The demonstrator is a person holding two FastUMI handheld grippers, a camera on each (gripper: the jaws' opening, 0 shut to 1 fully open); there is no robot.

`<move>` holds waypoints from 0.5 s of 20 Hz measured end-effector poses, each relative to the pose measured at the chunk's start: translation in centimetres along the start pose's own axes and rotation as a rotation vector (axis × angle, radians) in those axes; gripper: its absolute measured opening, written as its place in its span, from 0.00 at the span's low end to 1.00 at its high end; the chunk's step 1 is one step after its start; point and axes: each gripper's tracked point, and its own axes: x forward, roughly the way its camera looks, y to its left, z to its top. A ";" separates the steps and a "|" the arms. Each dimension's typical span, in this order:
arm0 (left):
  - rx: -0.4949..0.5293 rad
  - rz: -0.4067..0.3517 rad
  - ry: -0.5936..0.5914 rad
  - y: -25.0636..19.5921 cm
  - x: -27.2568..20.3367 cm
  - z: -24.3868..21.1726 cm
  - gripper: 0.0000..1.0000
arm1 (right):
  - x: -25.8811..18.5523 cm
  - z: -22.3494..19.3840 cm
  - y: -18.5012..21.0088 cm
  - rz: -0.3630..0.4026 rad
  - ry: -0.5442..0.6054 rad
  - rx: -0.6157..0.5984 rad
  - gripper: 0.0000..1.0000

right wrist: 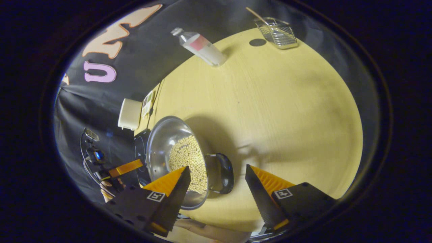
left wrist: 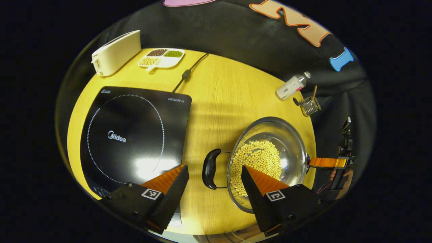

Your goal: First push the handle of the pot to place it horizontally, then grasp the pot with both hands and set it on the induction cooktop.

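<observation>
1. A round table point(left wrist: 222, 98) with a pale yellow wood-grain top carries everything.
2. Black cloth point(left wrist: 236, 30) hangs as a wall just behind the table's far edge, creased in soft folds.
3. Light comes from above: a bright glare lies on the glossy surface ahead of the left tool, and soft shadows fall across the tabletop ahead of the right tool.
4. Beyond the table's edge, the surroundings are dark.

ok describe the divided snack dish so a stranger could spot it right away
On the yellow table, look past the black induction cooktop to the far edge. The divided dish sits there beside the cream toaster. It alone is a white tray with compartments of brown, green and pale grains.
</observation>
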 end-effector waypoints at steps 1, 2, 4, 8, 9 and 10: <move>-0.001 0.000 0.019 0.1 0.4 -0.1 0.96 | 0.5 0.0 0.0 0.007 0.016 0.005 0.93; 0.000 0.002 0.037 0.2 0.7 -0.3 0.96 | 1.0 -0.1 0.1 0.016 0.031 0.014 0.92; 0.005 0.004 0.070 0.2 1.5 -0.5 0.97 | 1.5 -0.5 0.4 0.040 0.063 0.028 1.00; 0.018 -0.001 0.126 0.1 3.2 -0.6 0.96 | 3.1 -1.0 0.6 0.054 0.123 0.044 0.88; 0.013 -0.005 0.142 -0.1 3.6 -0.7 0.96 | 3.4 -1.0 0.8 0.062 0.132 0.043 0.98; 0.010 -0.009 0.155 -0.2 3.9 -0.9 0.99 | 3.8 -1.0 0.8 0.064 0.138 0.045 0.88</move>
